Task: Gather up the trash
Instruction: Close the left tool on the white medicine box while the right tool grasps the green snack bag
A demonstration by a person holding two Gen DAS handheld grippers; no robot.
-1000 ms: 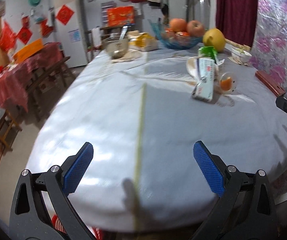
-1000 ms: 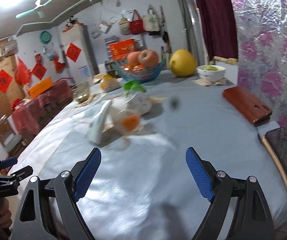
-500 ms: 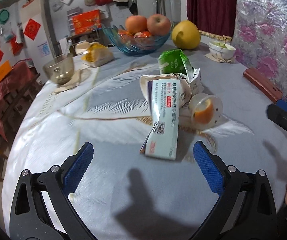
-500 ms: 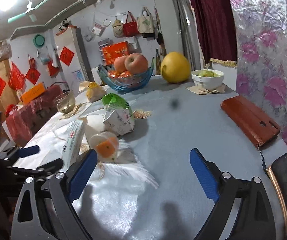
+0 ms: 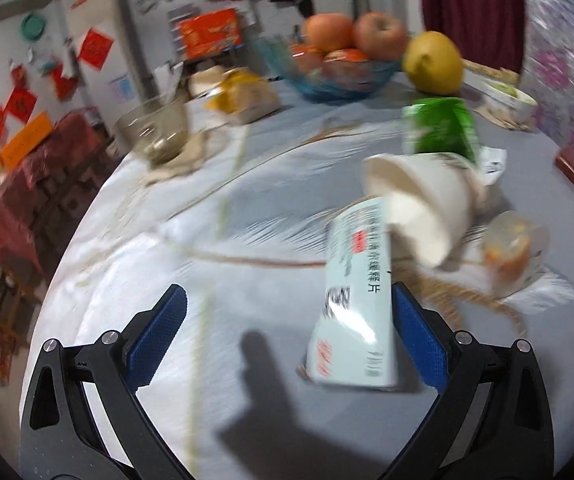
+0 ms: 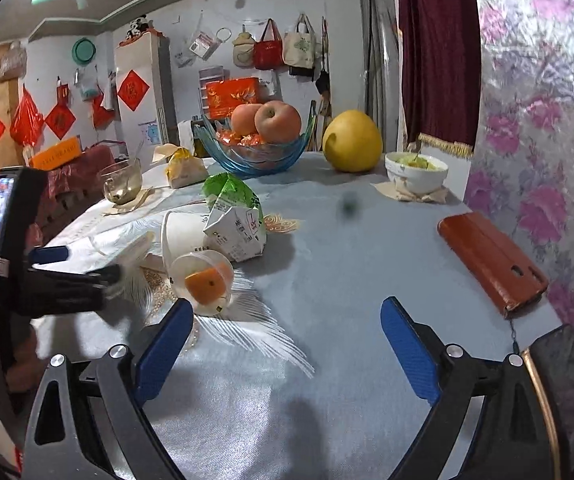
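A pile of trash lies on the pale blue tablecloth: a white medicine box (image 5: 353,312), a tipped white paper cup (image 5: 419,204), a crumpled green and white carton (image 5: 441,128) and a clear plastic cup with an orange piece (image 5: 511,252). My left gripper (image 5: 287,336) is open, low over the table; the box lies between its fingers, close against the right one. My right gripper (image 6: 283,344) is open and empty; the clear cup (image 6: 205,278) lies just beyond its left finger, with the carton (image 6: 237,216) behind it. The left gripper (image 6: 55,280) shows at the left.
A blue glass fruit bowl (image 6: 253,156), a yellow pomelo (image 6: 351,146), a white food bowl (image 6: 415,172), a glass bowl (image 6: 122,182) and a bagged bun (image 6: 183,166) stand at the back. A red-brown phone case (image 6: 491,258) lies at the right by the flowered wall.
My left gripper has moved forward over the table until the medicine box lies between its open fingers. My right gripper has come closer to the clear cup. Both stayed open.
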